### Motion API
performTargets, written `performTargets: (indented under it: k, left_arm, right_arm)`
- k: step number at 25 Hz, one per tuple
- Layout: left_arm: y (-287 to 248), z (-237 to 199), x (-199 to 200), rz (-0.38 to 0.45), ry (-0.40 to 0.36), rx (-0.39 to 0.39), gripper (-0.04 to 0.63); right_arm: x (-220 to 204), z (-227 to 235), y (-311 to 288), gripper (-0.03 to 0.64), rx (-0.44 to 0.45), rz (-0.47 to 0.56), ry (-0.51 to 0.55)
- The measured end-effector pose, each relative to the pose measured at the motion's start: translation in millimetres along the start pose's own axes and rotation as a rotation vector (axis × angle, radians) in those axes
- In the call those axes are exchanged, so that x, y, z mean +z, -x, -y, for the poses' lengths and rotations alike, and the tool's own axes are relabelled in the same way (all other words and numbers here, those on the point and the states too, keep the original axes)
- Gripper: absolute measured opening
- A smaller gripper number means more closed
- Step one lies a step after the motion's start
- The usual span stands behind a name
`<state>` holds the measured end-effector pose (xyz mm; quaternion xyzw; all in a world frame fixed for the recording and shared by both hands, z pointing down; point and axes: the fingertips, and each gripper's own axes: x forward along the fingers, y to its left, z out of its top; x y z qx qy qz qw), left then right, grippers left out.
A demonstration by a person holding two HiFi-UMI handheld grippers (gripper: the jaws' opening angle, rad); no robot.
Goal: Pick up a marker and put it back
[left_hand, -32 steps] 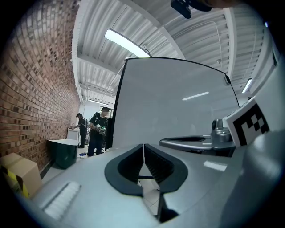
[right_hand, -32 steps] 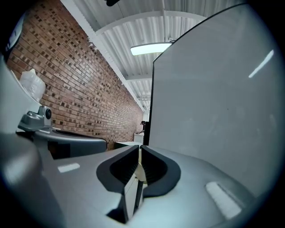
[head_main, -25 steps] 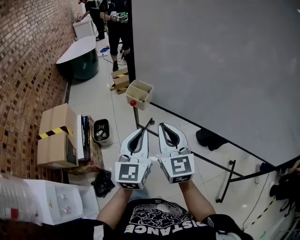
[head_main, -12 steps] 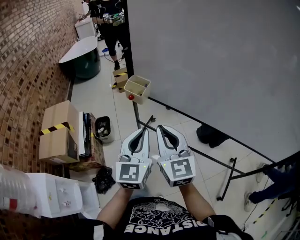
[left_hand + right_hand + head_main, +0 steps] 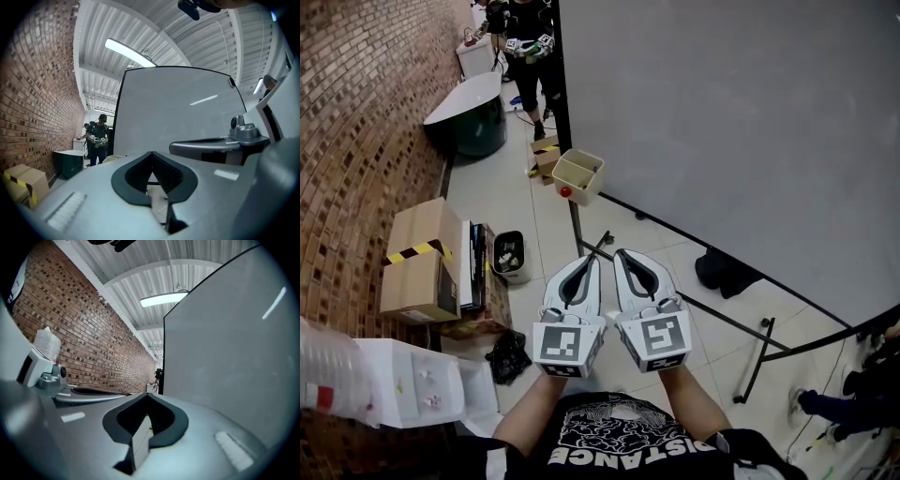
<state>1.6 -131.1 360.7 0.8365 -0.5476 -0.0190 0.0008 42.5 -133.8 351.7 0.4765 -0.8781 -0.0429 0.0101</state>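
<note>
My left gripper (image 5: 588, 260) and right gripper (image 5: 622, 255) are held side by side at waist height, both shut with nothing between the jaws. In the left gripper view the left gripper (image 5: 151, 153) points at the big whiteboard (image 5: 178, 112), and in the right gripper view the right gripper (image 5: 146, 396) does the same. A beige tray box (image 5: 578, 175) hangs at the whiteboard's (image 5: 731, 122) left edge, well ahead of both grippers. A small red thing (image 5: 565, 191) shows at its front. No marker is plainly visible.
A brick wall (image 5: 356, 112) runs along the left. Cardboard boxes (image 5: 420, 258), a black bin (image 5: 507, 255) and a white dispenser (image 5: 412, 394) stand by it. The whiteboard's stand legs (image 5: 757, 361) cross the floor at right. A dark round table (image 5: 471, 111) and people (image 5: 525, 37) are at the back.
Both grippers stay together and shut. The view has shifted slightly; the people at the back and the feet at lower right have moved.
</note>
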Motion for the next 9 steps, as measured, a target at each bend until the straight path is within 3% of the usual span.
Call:
performTargets:
  k: [9]
  left_arm:
    - [4.4, -5.4, -0.2, 0.003, -0.001, 0.000, 0.005]
  right_arm:
    - [0.2, -5.8, -4.8, 0.000, 0.004, -0.001, 0.008]
